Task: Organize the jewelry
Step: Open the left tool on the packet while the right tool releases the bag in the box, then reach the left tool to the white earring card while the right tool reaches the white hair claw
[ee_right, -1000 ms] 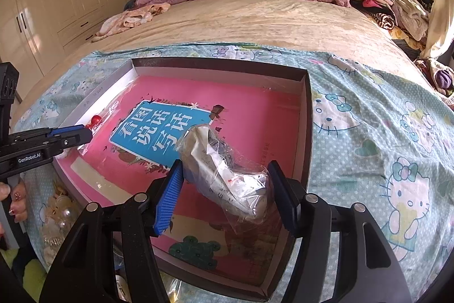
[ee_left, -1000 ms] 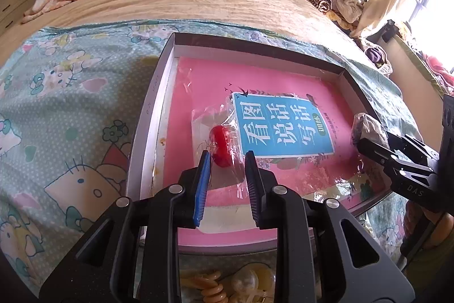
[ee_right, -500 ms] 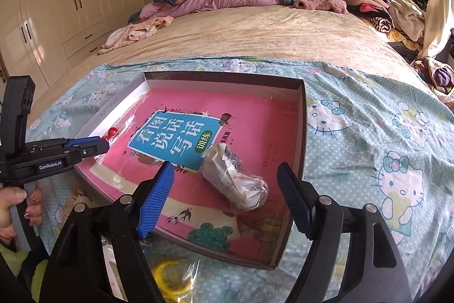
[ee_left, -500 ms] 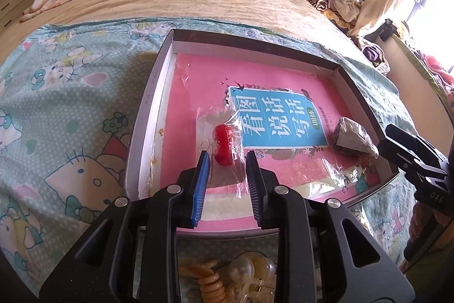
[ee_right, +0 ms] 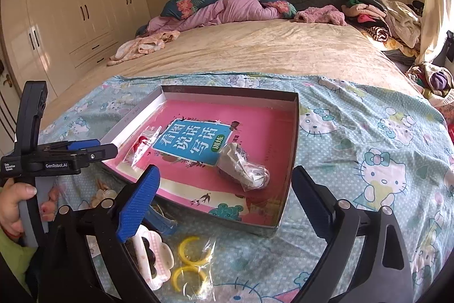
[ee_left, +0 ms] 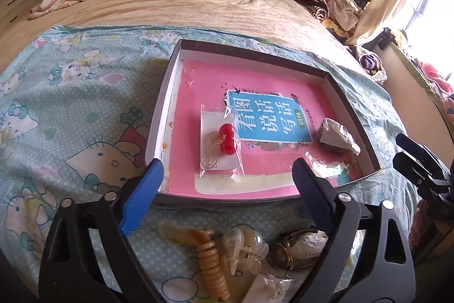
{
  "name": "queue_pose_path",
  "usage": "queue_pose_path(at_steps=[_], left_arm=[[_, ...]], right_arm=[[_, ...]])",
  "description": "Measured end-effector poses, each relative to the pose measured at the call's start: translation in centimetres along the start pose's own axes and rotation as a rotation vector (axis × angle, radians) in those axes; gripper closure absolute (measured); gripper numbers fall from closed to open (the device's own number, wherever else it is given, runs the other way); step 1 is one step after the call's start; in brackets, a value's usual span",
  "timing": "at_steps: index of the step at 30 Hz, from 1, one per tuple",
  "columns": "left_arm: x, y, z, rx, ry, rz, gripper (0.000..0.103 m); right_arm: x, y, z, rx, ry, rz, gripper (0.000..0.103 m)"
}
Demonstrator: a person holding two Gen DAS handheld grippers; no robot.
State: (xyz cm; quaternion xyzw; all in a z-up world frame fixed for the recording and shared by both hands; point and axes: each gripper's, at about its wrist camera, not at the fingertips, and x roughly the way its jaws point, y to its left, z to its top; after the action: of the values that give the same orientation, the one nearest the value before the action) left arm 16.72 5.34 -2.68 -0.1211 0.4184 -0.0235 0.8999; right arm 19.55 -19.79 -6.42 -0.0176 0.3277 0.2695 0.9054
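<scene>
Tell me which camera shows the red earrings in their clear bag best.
The left wrist view: the red earrings lie centred in the box, with both beads, gold hooks and backing card plain through the bag. In the right wrist view they sit small at the box's left side, seen at a slant under glare.

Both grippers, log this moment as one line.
left gripper: opening, empty | right gripper: opening, empty | earrings bag, grey bag: in tray
</scene>
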Motion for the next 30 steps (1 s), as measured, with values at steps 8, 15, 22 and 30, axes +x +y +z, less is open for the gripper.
queue_pose_path(at_steps=[8,15,22,30], left_arm=[[-3.5,0.2,0.2,-0.029,-0.067,0.020,0.010],[-6.6,0.5,-0.1,-0.028,-0.138,0.038,0.010],[-8.5,0.2,-1.4,0.002,-0.163,0.051,0.010],[-9.4,-0.4,-2.9,0.032,-0.154,0.049,0.010]], right_arm=[[-2.2,1.0,0.2,-0.021,-0.037,0.012,0.006],[-3.6,2.0,0.2,-0.045,-0.047,0.026,0.005],[-4.5,3.6,-0.4,-0.078,-0.038,0.049,0.005],[-5.3,4.9,-1.2,-0.096,-0.023,0.071,0.005]])
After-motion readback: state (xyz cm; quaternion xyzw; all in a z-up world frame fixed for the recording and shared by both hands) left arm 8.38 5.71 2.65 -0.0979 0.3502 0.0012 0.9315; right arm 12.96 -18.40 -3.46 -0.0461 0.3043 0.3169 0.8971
